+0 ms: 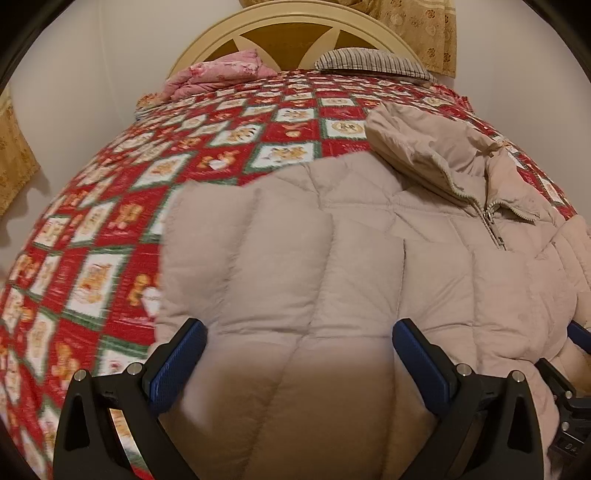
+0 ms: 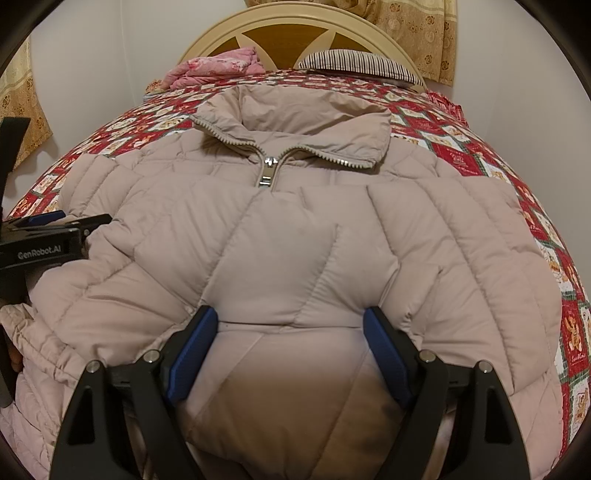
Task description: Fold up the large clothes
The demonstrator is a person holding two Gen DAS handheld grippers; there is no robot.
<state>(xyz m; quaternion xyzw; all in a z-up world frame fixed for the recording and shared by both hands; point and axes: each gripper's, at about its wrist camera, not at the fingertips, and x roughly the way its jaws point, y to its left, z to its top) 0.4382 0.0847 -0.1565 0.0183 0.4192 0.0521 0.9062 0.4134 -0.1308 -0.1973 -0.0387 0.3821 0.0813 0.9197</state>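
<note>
A beige quilted puffer jacket (image 2: 295,229) lies front up on the bed, zipped, with its collar (image 2: 295,122) toward the headboard and a silver zip pull (image 2: 266,173) below it. My right gripper (image 2: 291,314) is pushed down onto the jacket's lower front, jaws wide open, and puffy fabric bulges between the blue pads (image 2: 195,347). My left gripper (image 1: 299,328) is also open, over the jacket (image 1: 369,240) near its left side, with padding between its fingers. The left gripper's black body (image 2: 55,236) shows at the left edge of the right wrist view.
The bed carries a red, green and white patchwork quilt (image 1: 110,240). By the cream headboard (image 1: 288,33) sit a folded pink blanket (image 1: 218,74) and a striped pillow (image 1: 369,61). Gold curtains (image 1: 417,26) hang behind, and a white wall runs along the left.
</note>
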